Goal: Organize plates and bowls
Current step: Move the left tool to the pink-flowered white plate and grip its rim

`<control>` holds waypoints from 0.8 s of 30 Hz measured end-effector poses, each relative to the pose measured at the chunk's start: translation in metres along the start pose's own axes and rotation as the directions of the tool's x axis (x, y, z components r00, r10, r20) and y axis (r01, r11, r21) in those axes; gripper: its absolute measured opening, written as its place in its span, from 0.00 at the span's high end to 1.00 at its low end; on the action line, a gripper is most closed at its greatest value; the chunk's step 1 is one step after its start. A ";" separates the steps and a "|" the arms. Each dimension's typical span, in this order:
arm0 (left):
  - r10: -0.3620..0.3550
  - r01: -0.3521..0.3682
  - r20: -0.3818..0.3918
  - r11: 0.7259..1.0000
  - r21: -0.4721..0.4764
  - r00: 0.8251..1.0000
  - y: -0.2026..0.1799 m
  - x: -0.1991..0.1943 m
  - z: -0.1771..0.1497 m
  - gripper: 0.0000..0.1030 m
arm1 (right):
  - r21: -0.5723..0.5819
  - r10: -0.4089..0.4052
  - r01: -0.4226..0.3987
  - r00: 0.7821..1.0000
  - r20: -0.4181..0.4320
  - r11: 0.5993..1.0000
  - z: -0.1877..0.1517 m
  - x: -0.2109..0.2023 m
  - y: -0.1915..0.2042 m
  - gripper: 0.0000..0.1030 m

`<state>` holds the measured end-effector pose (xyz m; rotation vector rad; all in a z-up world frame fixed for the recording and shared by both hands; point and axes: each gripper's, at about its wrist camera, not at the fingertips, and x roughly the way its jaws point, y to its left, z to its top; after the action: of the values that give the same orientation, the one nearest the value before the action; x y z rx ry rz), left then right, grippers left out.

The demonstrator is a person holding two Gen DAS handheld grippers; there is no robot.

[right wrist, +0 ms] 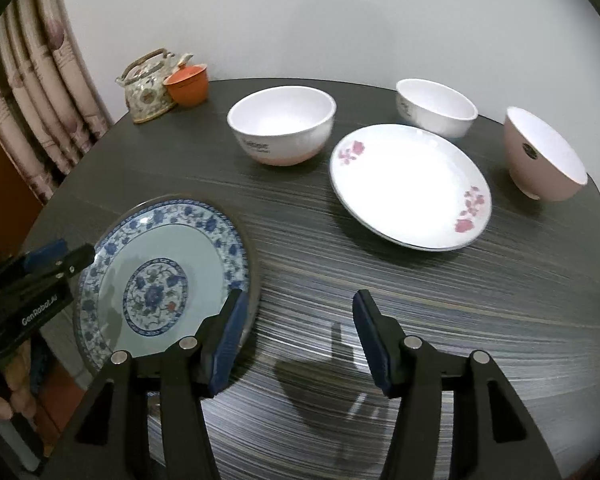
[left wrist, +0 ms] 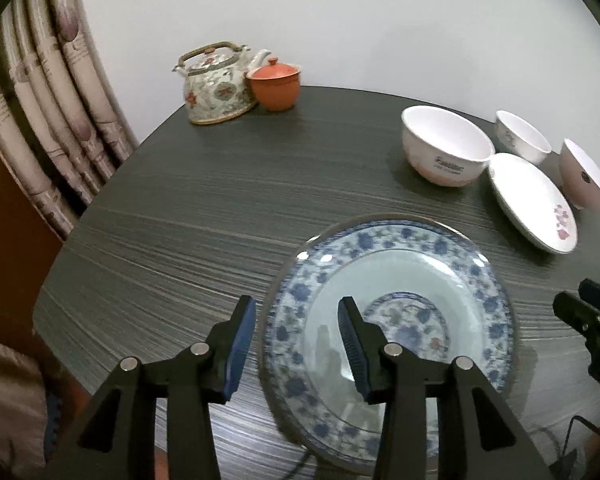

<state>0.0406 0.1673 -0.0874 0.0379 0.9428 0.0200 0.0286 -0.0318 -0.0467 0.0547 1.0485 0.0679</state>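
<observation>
A blue floral plate (left wrist: 400, 280) (right wrist: 160, 240) lies near the table's front left edge. My left gripper (left wrist: 298, 344) is open, its jaws straddling the plate's left rim; it also shows in the right wrist view (right wrist: 52, 260). My right gripper (right wrist: 296, 340) is open and empty over bare table, just right of that plate; it shows at the right edge of the left wrist view (left wrist: 592, 312). A white plate with pink flowers (right wrist: 408, 184) (left wrist: 532, 200) lies further back. A large white bowl (right wrist: 282, 124) (left wrist: 446, 144), a small white bowl (right wrist: 436, 108) (left wrist: 522, 136) and a pink bowl (right wrist: 544, 156) (left wrist: 584, 176) stand around it.
A floral teapot (left wrist: 216, 84) (right wrist: 150, 84) and an orange lidded cup (left wrist: 274, 84) (right wrist: 187, 83) stand at the back left of the dark round table (left wrist: 220, 200). A patterned curtain (left wrist: 48, 100) hangs on the left. A white wall is behind.
</observation>
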 end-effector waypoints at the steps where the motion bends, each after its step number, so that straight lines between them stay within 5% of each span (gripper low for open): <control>1: 0.003 -0.003 -0.001 1.000 0.007 1.000 -0.005 -0.003 0.000 0.57 | 0.011 -0.003 0.003 1.000 0.005 1.000 -0.001 -0.002 -0.005 0.47; 24: -0.214 0.208 0.049 0.973 0.100 0.976 -0.124 -0.037 0.036 0.53 | 0.155 -0.056 0.042 0.995 0.085 0.987 -0.002 -0.038 -0.112 0.46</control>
<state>0.0479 0.0417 -0.0415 0.0251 0.8834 -0.2213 0.0112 -0.1460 -0.0240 0.1695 0.9640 -0.0592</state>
